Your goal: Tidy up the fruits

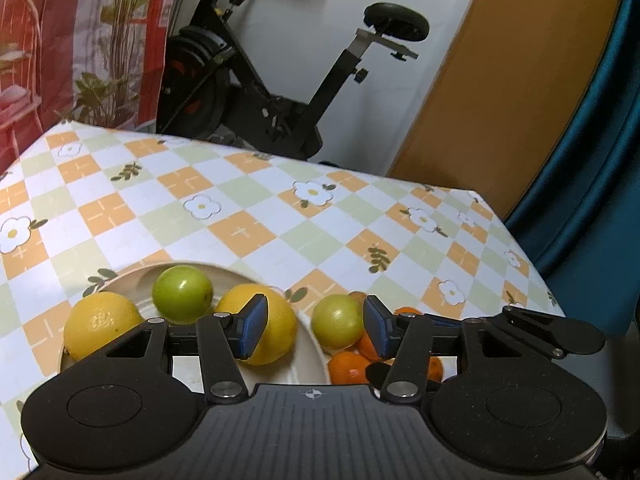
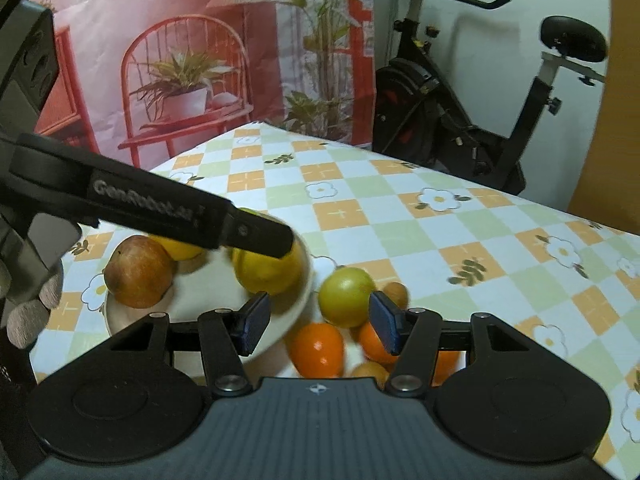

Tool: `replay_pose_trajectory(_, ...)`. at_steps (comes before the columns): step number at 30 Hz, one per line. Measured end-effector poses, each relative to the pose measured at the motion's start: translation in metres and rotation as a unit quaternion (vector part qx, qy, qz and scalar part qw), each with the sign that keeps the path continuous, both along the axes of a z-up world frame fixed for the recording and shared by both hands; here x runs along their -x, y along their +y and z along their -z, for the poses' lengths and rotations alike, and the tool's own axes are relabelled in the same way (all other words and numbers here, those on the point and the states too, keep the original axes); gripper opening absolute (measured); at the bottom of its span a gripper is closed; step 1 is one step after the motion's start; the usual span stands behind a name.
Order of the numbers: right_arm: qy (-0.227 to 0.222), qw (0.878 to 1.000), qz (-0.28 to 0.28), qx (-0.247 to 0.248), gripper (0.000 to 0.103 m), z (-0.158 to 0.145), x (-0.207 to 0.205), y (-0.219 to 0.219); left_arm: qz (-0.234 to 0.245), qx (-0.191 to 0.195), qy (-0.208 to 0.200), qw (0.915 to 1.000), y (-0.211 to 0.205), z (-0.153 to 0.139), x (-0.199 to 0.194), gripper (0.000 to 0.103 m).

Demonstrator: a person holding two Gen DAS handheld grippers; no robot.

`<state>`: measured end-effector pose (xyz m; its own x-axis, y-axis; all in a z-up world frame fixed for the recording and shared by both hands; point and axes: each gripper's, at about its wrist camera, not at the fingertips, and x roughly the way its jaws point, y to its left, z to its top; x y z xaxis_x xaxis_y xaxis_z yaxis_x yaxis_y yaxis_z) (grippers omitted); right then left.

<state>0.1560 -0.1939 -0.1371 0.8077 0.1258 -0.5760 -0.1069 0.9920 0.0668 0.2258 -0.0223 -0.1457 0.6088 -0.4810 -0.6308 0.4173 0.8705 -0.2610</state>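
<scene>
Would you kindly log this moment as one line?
left gripper: open, empty | right gripper: open, empty | round cream plate: lemons, green fruit | loose green fruit: on checked tablecloth

Exercise bike [image 1: 280, 92] against white wall [image 1: 296, 32]

The far stretch of the checkered, flower-printed tablecloth [image 2: 400, 216] lay bare, giving open passage. Nearer, the round cream plate [image 2: 298, 308] crowded with yellow lemons [image 1: 102, 322] blocked the left, loose glossy oranges [image 2: 318, 348] the right, and the left gripper's black arm [image 2: 160, 208] crossed above the plate.
</scene>
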Motion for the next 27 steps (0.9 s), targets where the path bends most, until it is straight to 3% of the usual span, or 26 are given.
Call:
replay_pose_trajectory(5,-0.010,1.000,0.017,-0.003,0.058,-0.005,0.016,-0.015,0.008,-0.003,-0.015,0.9999,-0.012,-0.006,0.013,0.058)
replay_pose_trajectory(9,-0.019,0.999,0.029,0.002,0.058,-0.007,0.030,-0.027,0.011,-0.004,-0.027,0.9996,-0.020,-0.010,0.022,0.066)
replay_pose_trajectory(27,-0.061,0.995,0.075,0.010,0.058,-0.005,0.090,-0.064,0.031,-0.015,-0.052,0.9980,-0.038,-0.015,0.050,0.067)
